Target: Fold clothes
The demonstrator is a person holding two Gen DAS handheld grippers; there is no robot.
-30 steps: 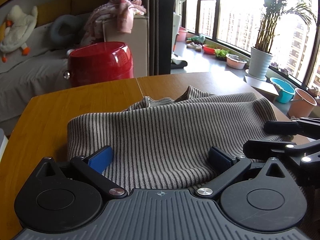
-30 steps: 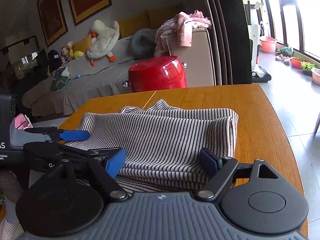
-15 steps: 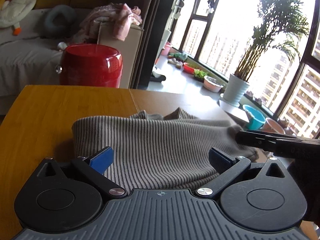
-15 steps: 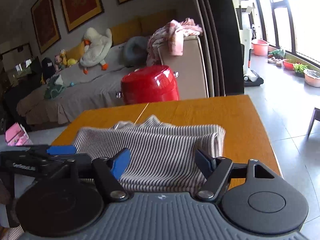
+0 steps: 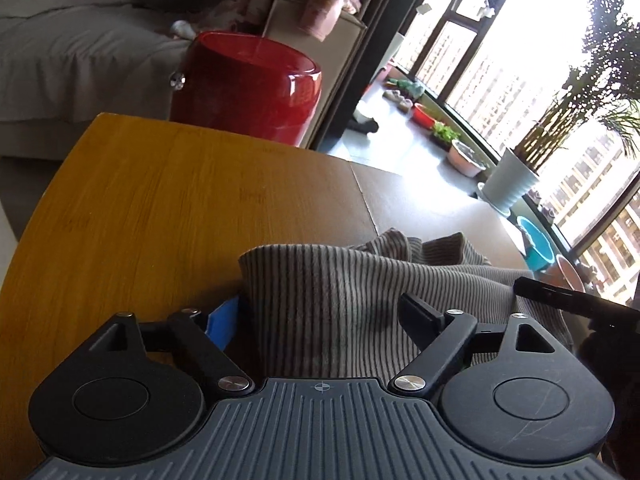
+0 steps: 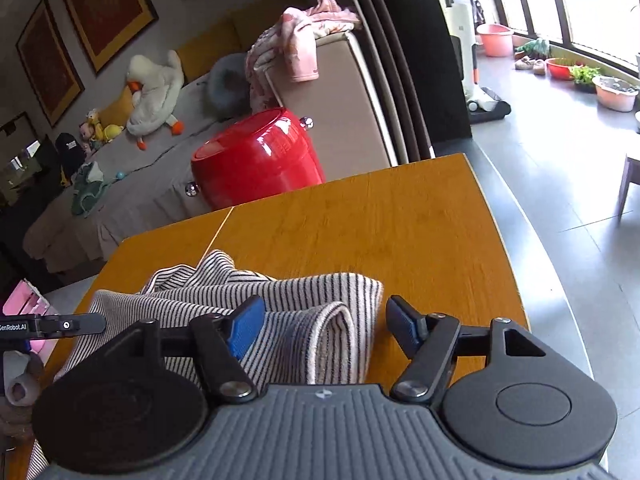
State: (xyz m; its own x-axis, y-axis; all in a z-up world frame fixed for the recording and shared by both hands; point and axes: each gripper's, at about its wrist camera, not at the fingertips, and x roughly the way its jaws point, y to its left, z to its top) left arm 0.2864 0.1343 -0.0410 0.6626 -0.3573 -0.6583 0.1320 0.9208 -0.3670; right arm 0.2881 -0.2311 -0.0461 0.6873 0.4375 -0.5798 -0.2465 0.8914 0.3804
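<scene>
A grey-and-black striped knit garment point(image 5: 360, 292) lies bunched on the wooden table point(image 5: 160, 208). My left gripper point(image 5: 320, 318) straddles its left end. The blue pad sits at the cloth's edge, the other finger rests over the cloth, and the jaws are closing without a visible squeeze. In the right wrist view the garment point(image 6: 304, 332) shows a rolled fold. My right gripper point(image 6: 324, 326) stands around that fold, with a thin strip of table between cloth and right pad. Each gripper's finger shows in the other's view: the right gripper point(image 5: 560, 300) and the left gripper point(image 6: 60, 326).
A glossy red stool point(image 6: 260, 164) stands just past the table's far edge, with a sofa point(image 6: 340, 92) and draped pink cloth behind. A white plant pot point(image 5: 508, 188) and several basins sit on the floor by the windows. The table's right edge point(image 6: 496, 224) drops to grey floor.
Both grippers have drawn apart toward the garment's two ends and rolled. The garment now looks shorter and more bunched, with a rolled fold on the right. Both pairs of jaws have narrowed.
</scene>
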